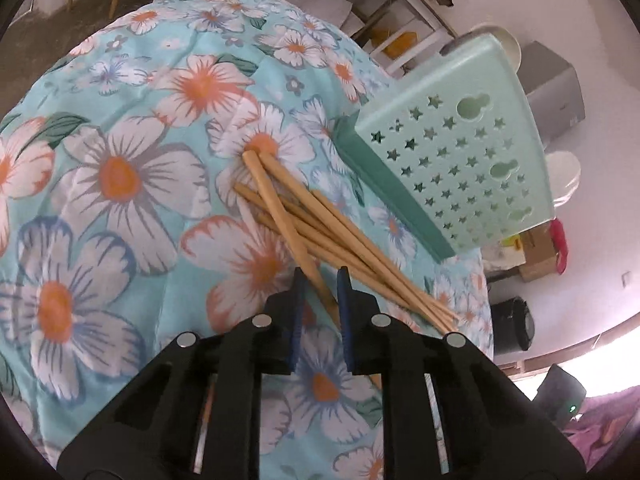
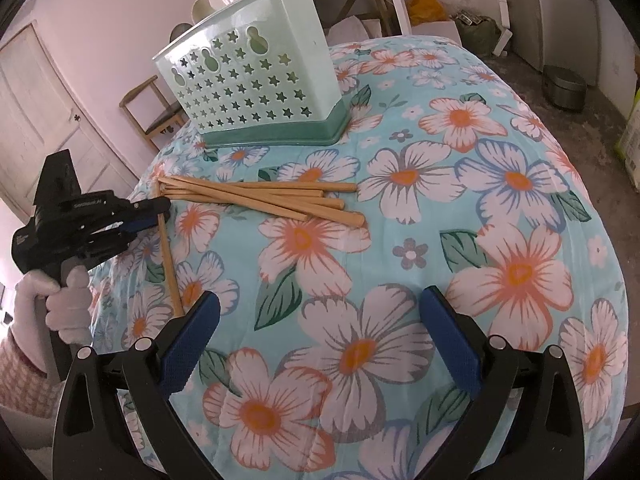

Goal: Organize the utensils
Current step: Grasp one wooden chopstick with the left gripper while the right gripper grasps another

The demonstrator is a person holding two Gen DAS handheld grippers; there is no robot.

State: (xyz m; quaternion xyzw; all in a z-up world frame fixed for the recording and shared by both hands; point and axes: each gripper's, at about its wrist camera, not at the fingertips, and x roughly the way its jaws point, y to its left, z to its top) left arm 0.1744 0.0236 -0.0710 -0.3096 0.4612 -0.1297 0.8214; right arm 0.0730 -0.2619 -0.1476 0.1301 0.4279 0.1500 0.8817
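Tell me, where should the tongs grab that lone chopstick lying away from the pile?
Mid-shaft, from above, fingers straddling it crosswise. The lone chopstick is thin, round and flat on the tablecloth, clear of the pile. The left tongs already straddle a stick.

The left gripper [image 1: 321, 276] is narrowed with its blue pads close together, gripped by a white-gloved hand [image 2: 66, 300], while the right gripper [image 2: 320, 312] hovers with jaws spread wide.

Soft, even daylight; faint shadows only; strong fisheye curvature with dark vignetted corners; slight blur towards the edges; overexposed glare lower right, left view.
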